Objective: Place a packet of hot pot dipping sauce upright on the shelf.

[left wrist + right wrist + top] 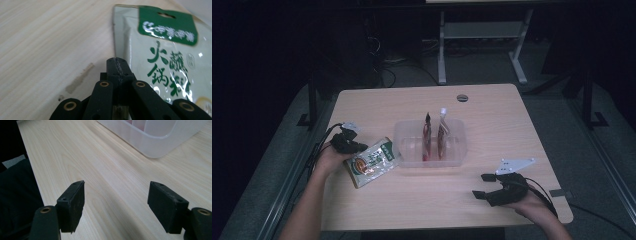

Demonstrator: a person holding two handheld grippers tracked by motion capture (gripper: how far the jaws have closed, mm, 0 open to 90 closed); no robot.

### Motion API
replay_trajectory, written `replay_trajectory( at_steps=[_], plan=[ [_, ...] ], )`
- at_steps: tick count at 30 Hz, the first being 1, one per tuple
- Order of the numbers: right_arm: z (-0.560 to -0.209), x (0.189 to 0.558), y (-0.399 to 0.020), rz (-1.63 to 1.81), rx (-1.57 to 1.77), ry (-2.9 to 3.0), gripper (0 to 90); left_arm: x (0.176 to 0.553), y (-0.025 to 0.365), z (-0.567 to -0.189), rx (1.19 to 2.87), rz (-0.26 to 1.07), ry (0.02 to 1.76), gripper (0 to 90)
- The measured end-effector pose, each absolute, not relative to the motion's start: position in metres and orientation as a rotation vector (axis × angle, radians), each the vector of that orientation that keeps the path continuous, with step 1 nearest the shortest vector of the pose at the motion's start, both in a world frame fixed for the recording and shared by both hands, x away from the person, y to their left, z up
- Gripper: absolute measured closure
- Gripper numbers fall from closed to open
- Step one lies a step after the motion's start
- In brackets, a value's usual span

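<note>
Left hand-held gripper (117, 65) clamped, apparently on snack pouch (170, 62) left edge.

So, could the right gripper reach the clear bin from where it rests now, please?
Probably yes. The right gripper sits open on the table with nothing between its jaws, and bare wood lies between it and the clear bin. The left gripper, shut on the green pouch, is off to the far side.
</note>
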State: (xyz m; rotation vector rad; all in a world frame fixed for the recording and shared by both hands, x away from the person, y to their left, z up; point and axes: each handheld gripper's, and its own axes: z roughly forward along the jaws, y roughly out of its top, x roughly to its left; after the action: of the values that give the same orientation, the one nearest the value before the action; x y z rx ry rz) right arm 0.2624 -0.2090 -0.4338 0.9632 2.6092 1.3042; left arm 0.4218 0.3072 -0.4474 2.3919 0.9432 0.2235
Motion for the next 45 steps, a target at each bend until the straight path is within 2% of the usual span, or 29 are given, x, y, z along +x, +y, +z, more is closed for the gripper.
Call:
replay_trajectory(
  at_steps=[7, 10, 14, 25, 37, 45],
  plan=[
    [-0.433, 0.262, -0.208, 1.303, 0.956, 2.605, 29.3, 0.408, 0.305, -0.447, 2.436, 0.180, 0.896, 89.8],
    [-0.433, 0.263, -0.208, 1.310, 0.955, 2.601, 29.3, 0.405, 0.307, -0.442, 2.431, 0.209, 0.905, 89.8],
    [-0.434, 0.264, -0.207, 1.301, 0.961, 2.610, 29.3, 0.413, 0.305, -0.429, 2.305, 0.236, 0.948, 89.8],
    [-0.434, 0.264, -0.208, 1.301, 0.957, 2.613, 29.3, 0.431, 0.240, -0.438, 2.296, 0.215, 0.872, 89.7],
    [-0.434, 0.264, -0.207, 1.291, 0.950, 2.614, 29.4, 0.434, 0.219, -0.455, 2.335, 0.190, 0.889, 89.7],
    [-0.434, 0.264, -0.207, 1.282, 0.945, 2.617, 29.3, 0.430, 0.220, -0.457, 2.333, 0.161, 0.892, 89.9]
  ],
)
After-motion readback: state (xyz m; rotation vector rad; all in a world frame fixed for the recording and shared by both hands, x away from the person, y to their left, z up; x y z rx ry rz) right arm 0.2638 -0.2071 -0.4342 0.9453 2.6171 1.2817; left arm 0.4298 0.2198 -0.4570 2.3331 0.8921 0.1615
